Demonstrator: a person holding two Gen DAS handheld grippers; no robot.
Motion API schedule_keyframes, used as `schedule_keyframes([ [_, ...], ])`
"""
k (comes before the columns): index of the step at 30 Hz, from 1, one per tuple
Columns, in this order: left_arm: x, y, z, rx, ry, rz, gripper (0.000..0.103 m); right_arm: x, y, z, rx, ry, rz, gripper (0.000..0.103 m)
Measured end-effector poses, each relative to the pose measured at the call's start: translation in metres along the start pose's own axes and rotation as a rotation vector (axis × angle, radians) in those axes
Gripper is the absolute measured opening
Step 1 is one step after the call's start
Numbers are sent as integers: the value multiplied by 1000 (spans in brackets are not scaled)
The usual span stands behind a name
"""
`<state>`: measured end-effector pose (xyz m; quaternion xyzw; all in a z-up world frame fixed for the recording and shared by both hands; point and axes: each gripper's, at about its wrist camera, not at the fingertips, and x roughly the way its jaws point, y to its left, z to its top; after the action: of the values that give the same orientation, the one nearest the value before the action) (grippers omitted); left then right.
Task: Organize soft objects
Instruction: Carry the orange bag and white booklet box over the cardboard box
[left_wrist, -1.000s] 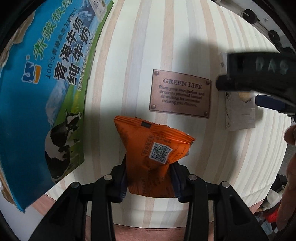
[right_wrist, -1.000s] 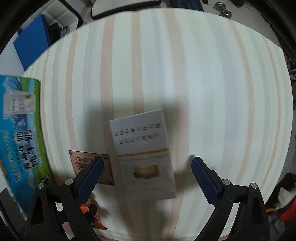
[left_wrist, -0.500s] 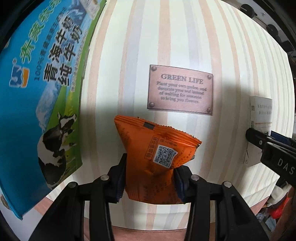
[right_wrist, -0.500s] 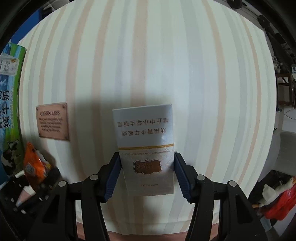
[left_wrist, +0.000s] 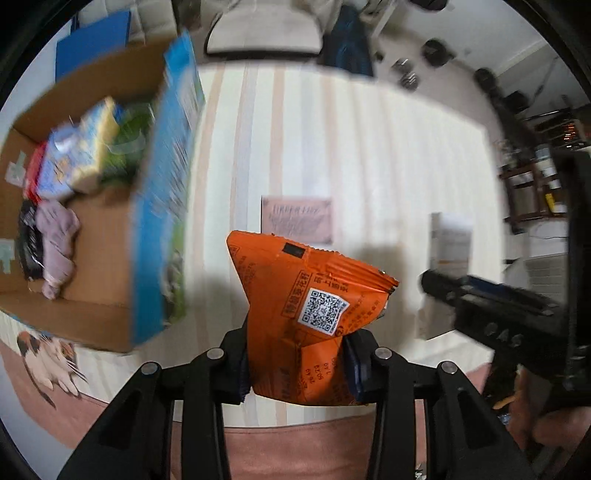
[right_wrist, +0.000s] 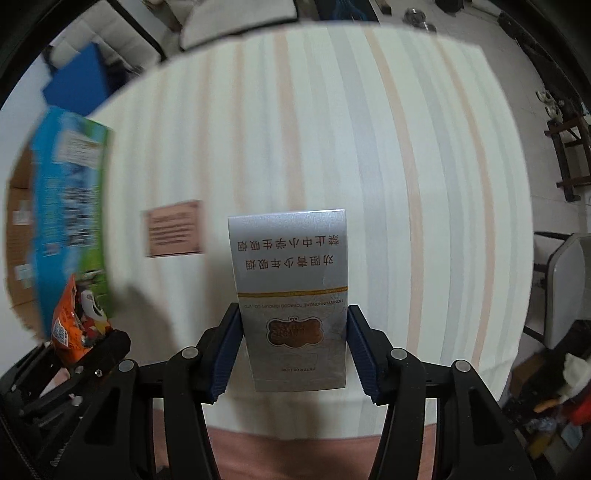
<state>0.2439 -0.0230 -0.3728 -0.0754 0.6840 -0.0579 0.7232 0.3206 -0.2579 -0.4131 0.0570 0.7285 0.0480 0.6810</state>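
1. Clearly, in the left wrist view, the left gripper (left_wrist: 295, 363) is clenched on an orange snack packet (left_wrist: 310, 314), held above the striped desk (left_wrist: 388, 155). An open cardboard box (left_wrist: 99, 236), already holding soft items, stands at the left. The brown plaque (left_wrist: 296, 218) lies on the desk beyond the packet.
2. In the right wrist view, the right gripper (right_wrist: 293, 349) grasps a silver cigarette pack (right_wrist: 291, 295), its jaws closing against the pack's sides, clear of the desk. The left gripper and its packet show at lower left.
3. Judging by this, both items are picked and the carrying step is in hand; next, each wants moving over the box and letting go, the left one nearest.
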Motion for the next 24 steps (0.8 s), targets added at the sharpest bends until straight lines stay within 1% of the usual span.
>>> schedule_keyframes([
  [2, -29, 10, 2, 9, -42, -31, 36, -25, 9, -7, -10, -39, 33, 58],
  [4, -55, 28, 5, 6, -76, -47, 36, -50, 23, -14, -23, -81, 69, 58],
  [7, -84, 48, 20, -3, -105, -45, 36, -90, 63, -25, -51, -132, 110, 58],
  [9, -104, 64, 26, -17, -117, -42, 36, -103, 86, -32, -73, -147, 132, 58],
  [11, -114, 89, 33, -35, -117, -37, 36, -110, 115, -42, -97, -153, 154, 58],
  [15, -115, 137, 44, -75, -85, -33, 36, -101, 183, -45, -116, -138, 197, 58],
  [17, -111, 161, 52, -103, -44, -50, 36, -87, 211, -44, -115, -122, 217, 58],
  [18, -104, 174, 56, -124, -16, -71, 36, -79, 230, -43, -116, -119, 215, 58],
  [21, -85, 203, 67, -161, 70, -112, 36, -63, 258, -42, -106, -108, 198, 58],
  [24, -68, 224, 79, -182, 113, -102, 36, -44, 277, -35, -82, -92, 179, 58],
])
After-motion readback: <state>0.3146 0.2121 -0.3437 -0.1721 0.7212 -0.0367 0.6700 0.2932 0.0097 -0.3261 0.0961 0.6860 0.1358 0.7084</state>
